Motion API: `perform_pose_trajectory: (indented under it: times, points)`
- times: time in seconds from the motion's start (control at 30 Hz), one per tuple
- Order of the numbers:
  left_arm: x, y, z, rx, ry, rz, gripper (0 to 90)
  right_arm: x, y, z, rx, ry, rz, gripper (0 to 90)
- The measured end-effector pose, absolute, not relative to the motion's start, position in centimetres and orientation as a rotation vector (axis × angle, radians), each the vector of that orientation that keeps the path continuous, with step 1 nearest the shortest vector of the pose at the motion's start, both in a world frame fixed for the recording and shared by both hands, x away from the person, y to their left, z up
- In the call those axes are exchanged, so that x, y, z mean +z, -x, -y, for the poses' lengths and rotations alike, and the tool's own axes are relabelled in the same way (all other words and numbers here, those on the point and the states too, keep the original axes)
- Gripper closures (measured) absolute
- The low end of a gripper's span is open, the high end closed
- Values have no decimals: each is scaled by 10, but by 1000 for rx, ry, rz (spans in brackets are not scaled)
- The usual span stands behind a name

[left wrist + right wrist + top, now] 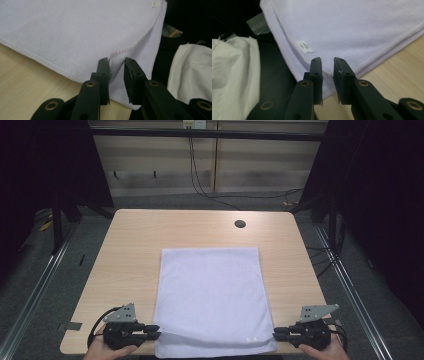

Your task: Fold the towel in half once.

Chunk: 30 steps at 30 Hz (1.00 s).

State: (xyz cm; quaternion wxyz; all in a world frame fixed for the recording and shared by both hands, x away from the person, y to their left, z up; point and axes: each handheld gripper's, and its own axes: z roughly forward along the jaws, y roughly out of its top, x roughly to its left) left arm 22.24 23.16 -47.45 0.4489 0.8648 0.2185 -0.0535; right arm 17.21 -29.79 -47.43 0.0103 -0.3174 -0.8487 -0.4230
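Light wooden rectangular table (130, 240) carries white rectangular terry towel (210, 295), spread flat, near edge overhanging.

Risk: left corner, bunched between jaws, could snag on pad and drag towel askew as hand pulls away.

Left hand-held gripper (156, 331) low, level, pointing inward; jaws parted, released. Right hand-held gripper (276, 334) mirrored, released at labelled corner.

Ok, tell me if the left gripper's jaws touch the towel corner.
Touching. In the left gripper view the towel corner bunches against one pad of the left gripper; the other pad stands apart.
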Motion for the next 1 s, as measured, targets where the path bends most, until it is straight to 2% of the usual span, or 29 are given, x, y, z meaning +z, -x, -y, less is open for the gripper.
perform_pose_trajectory:
  times: [0.1,0.2,0.3,0.5,0.57,0.7,1.0]
  points:
    - [-473,-226,-237,-150,-2097,-555,654,-469,-171,296,-1349,1014,2647,724]
    - [-470,-231,-239,-117,-2080,-585,630,-468,-179,297,-1372,1054,2648,714]
    - [-470,-249,-238,-80,-2060,-680,607,-467,-203,295,-1410,1141,2644,712]
    - [-475,-302,-228,-42,-2050,-796,614,-468,-238,281,-1393,1207,2678,704]
    - [-479,-321,-224,-43,-2040,-800,664,-469,-253,275,-1378,1230,2701,681]
    - [-492,-351,-212,-5,-2067,-849,674,-473,-290,262,-1348,1245,2726,655]
    - [-505,-369,-202,45,-2093,-862,651,-496,-345,239,-1277,1353,2703,659]
